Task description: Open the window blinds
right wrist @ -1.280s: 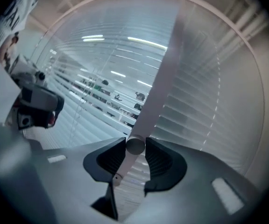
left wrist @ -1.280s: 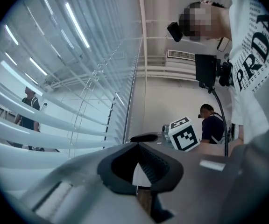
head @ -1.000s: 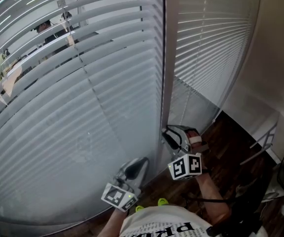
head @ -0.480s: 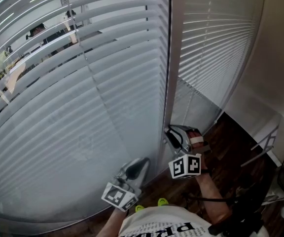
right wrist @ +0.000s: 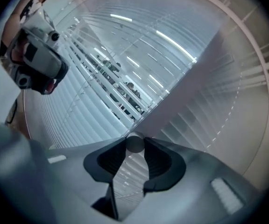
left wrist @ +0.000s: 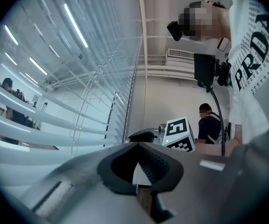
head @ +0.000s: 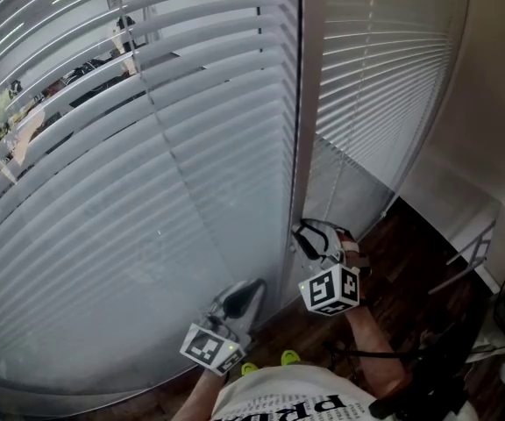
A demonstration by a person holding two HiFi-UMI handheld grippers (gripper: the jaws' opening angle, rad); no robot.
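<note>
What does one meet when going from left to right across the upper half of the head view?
Left blind → post → right blind → wall.

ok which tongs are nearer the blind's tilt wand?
Right. The right tongs grip the tilt wand at its lower end, beside the window post. The left tongs sit off to its left, nearer the person, shut and clear of it.
</note>
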